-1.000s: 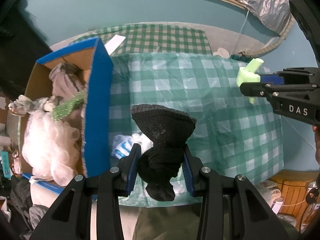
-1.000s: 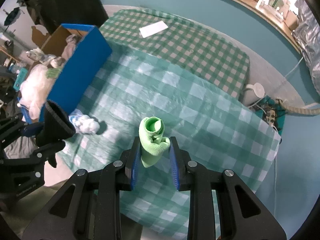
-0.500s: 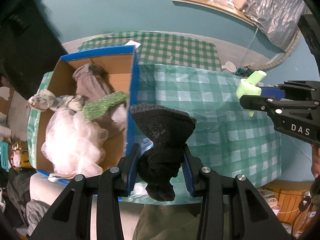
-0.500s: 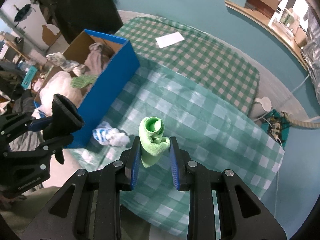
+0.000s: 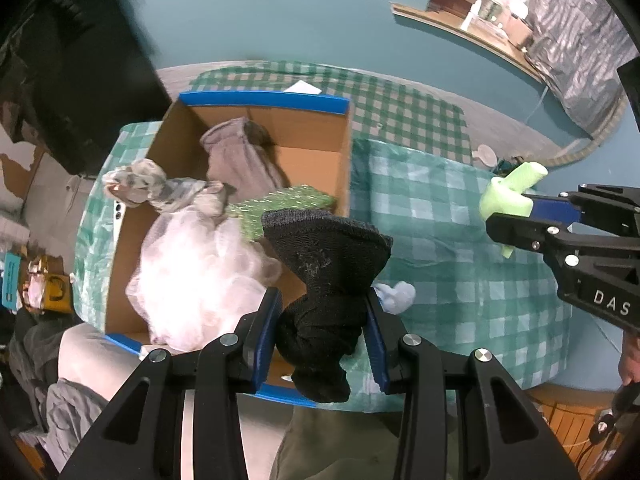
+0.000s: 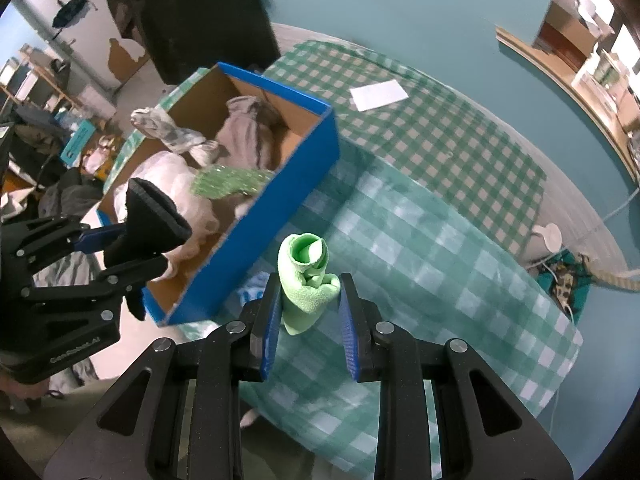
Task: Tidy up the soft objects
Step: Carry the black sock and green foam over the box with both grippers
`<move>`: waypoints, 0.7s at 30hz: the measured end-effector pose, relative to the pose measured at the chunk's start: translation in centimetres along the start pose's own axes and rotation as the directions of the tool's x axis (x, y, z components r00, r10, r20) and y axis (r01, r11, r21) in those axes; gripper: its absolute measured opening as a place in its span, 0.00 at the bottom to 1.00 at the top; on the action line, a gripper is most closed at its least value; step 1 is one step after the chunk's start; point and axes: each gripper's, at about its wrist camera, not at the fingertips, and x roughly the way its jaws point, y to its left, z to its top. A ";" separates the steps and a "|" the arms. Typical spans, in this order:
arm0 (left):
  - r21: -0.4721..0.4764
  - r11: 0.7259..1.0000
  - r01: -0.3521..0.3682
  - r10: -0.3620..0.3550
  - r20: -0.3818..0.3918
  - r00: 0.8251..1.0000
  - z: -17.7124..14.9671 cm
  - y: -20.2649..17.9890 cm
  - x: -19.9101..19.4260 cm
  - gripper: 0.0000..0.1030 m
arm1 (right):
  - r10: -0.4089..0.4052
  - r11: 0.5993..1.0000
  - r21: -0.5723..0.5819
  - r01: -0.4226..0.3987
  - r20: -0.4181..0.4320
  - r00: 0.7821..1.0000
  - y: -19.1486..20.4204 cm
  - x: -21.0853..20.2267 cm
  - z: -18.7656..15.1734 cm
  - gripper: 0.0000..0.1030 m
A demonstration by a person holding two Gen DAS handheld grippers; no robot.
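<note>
Teal walls close in a worktop (image 6: 460, 248) under green-checked cloths, and the blue box (image 6: 280, 196) at its edge is your landmark.

Your left tool (image 5: 323, 322) grips a black sock (image 5: 326, 280); both blue pads press its bunched middle and the open cuff fans out above them. From its own view the sock hangs over the box's near corner, above the brown inside. In the right view, that tool sits to the near left of the box, cuff pointing toward it.

Your right tool (image 6: 306, 300) is drawn narrow on a rolled green cloth (image 6: 306, 280), its coiled end sticking up between the pads. It hangs over the checked cloth, just beside the box's blue long wall and outside it.

Inside the box you already have a grey garment (image 5: 240, 160) toward the far end, a pale mottled piece (image 5: 160, 188) draped over the left wall, a white netting puff (image 5: 200, 276) filling the near half, and a green glittery strip (image 5: 280, 212) leaning on the right wall.

Just outside the box, on the cloth by its near corner, lies a small white-and-blue bundle (image 5: 396, 296). A white paper (image 6: 378, 94) lies beyond the box's far end.
</note>
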 end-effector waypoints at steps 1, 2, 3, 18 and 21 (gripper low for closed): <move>-0.008 1.000 -0.004 0.004 0.002 1.000 0.2 0.5 0.0 0.39 | 0.003 1.000 -0.007 -0.003 0.001 1.000 0.4 0.1 0.4 0.25; -0.012 1.000 -0.005 0.005 0.003 1.000 0.3 0.9 0.0 0.39 | 0.008 1.000 -0.013 -0.008 0.002 1.000 0.8 0.3 0.8 0.25; -0.016 1.000 -0.007 0.007 0.005 1.000 0.4 1.3 0.0 0.39 | 0.011 1.000 -0.018 -0.011 0.003 1.000 1.2 0.5 1.2 0.25; -0.084 0.996 -0.038 0.037 -0.013 0.999 2.2 7.2 1.9 0.39 | 0.053 0.996 -0.071 -0.055 -0.032 0.998 6.0 4.4 6.8 0.25; -0.094 0.995 -0.046 0.044 -0.021 0.999 2.6 8.1 2.6 0.39 | 0.052 0.996 -0.075 -0.055 -0.041 0.998 6.7 5.4 7.8 0.25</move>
